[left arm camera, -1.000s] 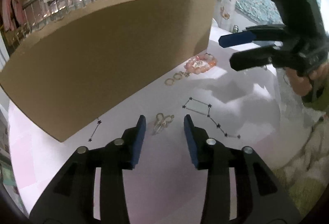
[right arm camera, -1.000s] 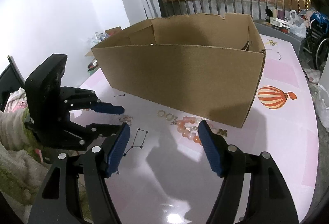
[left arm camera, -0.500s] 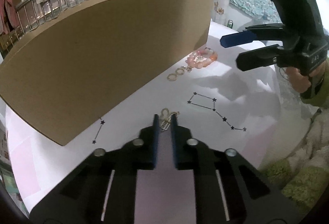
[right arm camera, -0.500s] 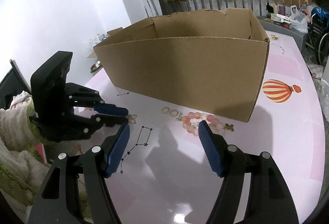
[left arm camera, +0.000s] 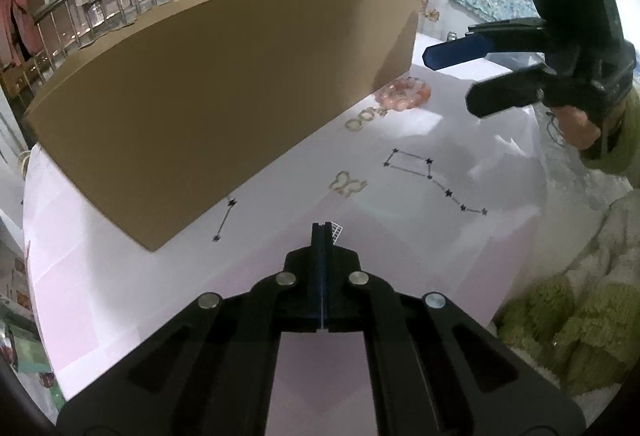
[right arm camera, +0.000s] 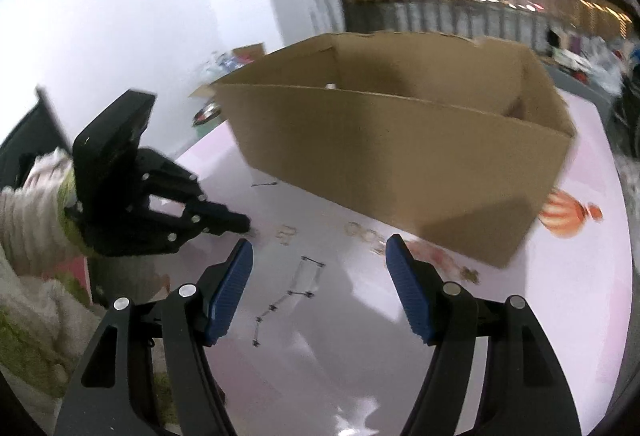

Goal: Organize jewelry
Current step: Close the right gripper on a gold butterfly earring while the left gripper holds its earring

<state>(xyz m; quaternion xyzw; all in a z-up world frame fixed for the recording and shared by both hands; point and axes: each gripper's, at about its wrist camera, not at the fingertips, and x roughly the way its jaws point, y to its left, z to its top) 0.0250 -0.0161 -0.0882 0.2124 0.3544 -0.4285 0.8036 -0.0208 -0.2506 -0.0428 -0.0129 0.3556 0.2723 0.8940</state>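
Observation:
My left gripper [left arm camera: 322,232] is shut, with a small white mesh-like piece [left arm camera: 337,232] sticking out beside its tips; what it is, I cannot tell. A gold butterfly piece [left arm camera: 347,183] lies on the pink table ahead of it. Two gold rings [left arm camera: 360,117] and a pink bead bracelet [left arm camera: 406,95] lie by the cardboard box [left arm camera: 224,83]. My right gripper [right arm camera: 320,276] is open and empty above the table, with the rings [right arm camera: 362,234] and bracelet [right arm camera: 434,256] ahead. The left gripper [right arm camera: 240,224] shows shut in the right wrist view.
The big open cardboard box [right arm camera: 400,139] fills the far side of the table. A printed balloon [right arm camera: 568,215] and star drawings [left arm camera: 428,171] mark the tabletop. A small gold item [right arm camera: 470,274] lies near the box corner. A green fuzzy fabric [left arm camera: 580,316] lies right of the table.
My left gripper closed on the gold butterfly piece's spot, then drew back shut; the butterfly piece lies on the table ahead. The right gripper swung and rose slightly, staying open.

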